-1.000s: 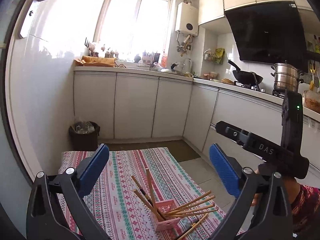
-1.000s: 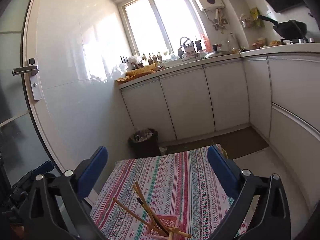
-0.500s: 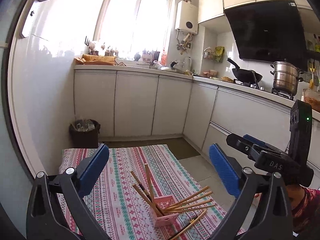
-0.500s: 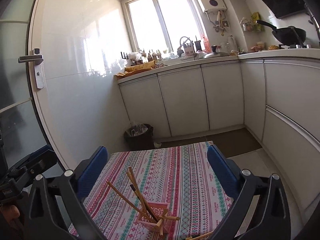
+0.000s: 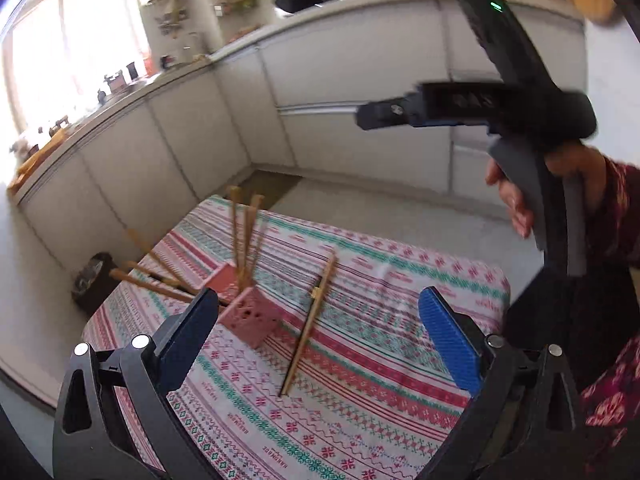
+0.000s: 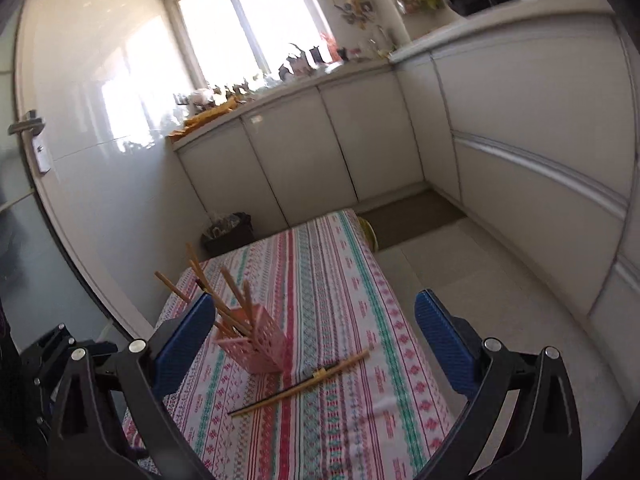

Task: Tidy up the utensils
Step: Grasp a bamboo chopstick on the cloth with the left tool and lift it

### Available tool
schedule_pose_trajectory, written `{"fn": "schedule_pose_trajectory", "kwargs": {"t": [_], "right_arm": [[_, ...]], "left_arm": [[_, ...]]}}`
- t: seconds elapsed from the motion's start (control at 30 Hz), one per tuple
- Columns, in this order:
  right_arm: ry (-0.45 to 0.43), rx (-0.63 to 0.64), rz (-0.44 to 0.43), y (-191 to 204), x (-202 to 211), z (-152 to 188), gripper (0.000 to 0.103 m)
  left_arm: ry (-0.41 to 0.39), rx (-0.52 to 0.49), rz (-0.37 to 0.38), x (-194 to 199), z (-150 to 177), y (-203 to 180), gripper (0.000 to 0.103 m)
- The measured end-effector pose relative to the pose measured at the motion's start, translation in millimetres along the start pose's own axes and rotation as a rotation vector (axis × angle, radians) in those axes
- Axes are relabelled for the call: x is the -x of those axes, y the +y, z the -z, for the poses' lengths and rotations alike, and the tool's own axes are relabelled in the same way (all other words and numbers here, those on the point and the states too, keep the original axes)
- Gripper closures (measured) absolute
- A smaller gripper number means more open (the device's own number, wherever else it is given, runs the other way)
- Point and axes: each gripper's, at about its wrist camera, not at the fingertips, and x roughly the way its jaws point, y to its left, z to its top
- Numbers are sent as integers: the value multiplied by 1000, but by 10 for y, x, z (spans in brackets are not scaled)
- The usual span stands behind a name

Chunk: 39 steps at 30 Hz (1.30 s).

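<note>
Blue-padded and spread wide, the left gripper (image 5: 320, 340) holds nothing; it hangs above the striped tablecloth (image 5: 360, 380) with the loose chopsticks (image 5: 310, 320) lying between its fingers in view. The right gripper (image 6: 316, 340) is likewise wide open and empty, held over the same cloth, with the person's hand (image 5: 560, 188) on its handle.

Those loose chopsticks look like thin wooden sticks — light, stiff, smooth enough to roll or slide. They lie close together, touching or nearly so, just beside the pink holder (image 6: 256, 348). I would judge the middle of their length the best place to pinch, both together, so they stay level.

Counting: one holder, upright on the cloth. Two sticks seem to lie loose, one darker than the other. Standing splayed in the holder are roughly six or seven chopsticks (image 5: 240, 236) — blur makes the exact number uncertain.
</note>
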Motion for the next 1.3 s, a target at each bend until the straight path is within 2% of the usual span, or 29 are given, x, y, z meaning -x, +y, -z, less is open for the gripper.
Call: {"fn": "schedule_pose_trajectory", "kwargs": {"t": [0.07, 0.17, 0.23, 0.37, 0.47, 0.57, 0.63, 0.73, 0.8, 0.83, 0.9, 0.93, 1.0, 1.03, 1.13, 1.2, 1.3], "right_arm": [[50, -157, 22, -404, -40, 141, 6], [122, -401, 58, -939, -104, 312, 6], [155, -487, 40, -1127, -140, 361, 6], [167, -522, 34, -1201, -158, 371, 6], [182, -549, 8, -1255, -180, 382, 6], [221, -568, -17, -1294, -232, 401, 6], [247, -572, -38, -1312, -266, 411, 6], [265, -571, -63, -1309, -282, 416, 6], [262, -571, -67, -1320, -266, 414, 6], [261, -574, -67, -1338, -258, 419, 6], [262, -585, -60, -1363, -250, 435, 6], [263, -593, -56, -1388, -249, 437, 6], [267, -609, -41, -1424, -247, 445, 6], [268, -615, -26, -1438, -250, 453, 6], [290, -601, 33, -1442, -303, 463, 6], [323, -570, 64, -1381, -387, 483, 6], [441, -463, 88, -1128, -704, 550, 6]], "left_arm": [[43, -37, 77, -248, -29, -236, 7], [97, -54, 154, -667, -78, -423, 7], [161, -58, 191, -1032, -136, -471, 7], [300, -48, 164, -1816, -276, -438, 8], [445, 44, 163, -2427, -411, -212, 12], [565, 121, 166, -2906, -471, 62, 25], [618, 138, 188, -3121, -503, 167, 43], [679, 129, 171, -3359, -464, 242, 52], [690, 155, 196, -3424, -454, 303, 54], [698, 174, 219, -3435, -448, 331, 60], [706, 176, 230, -3442, -444, 337, 67], [710, 176, 236, -3428, -441, 324, 77], [711, 181, 242, -3356, -418, 246, 89], [702, 175, 239, -3303, -394, 190, 90], [655, 215, 277, -2994, -252, 2, 95], [599, 247, 274, -2663, -121, -78, 96], [483, 351, 245, -2007, 122, -2, 96]]}}
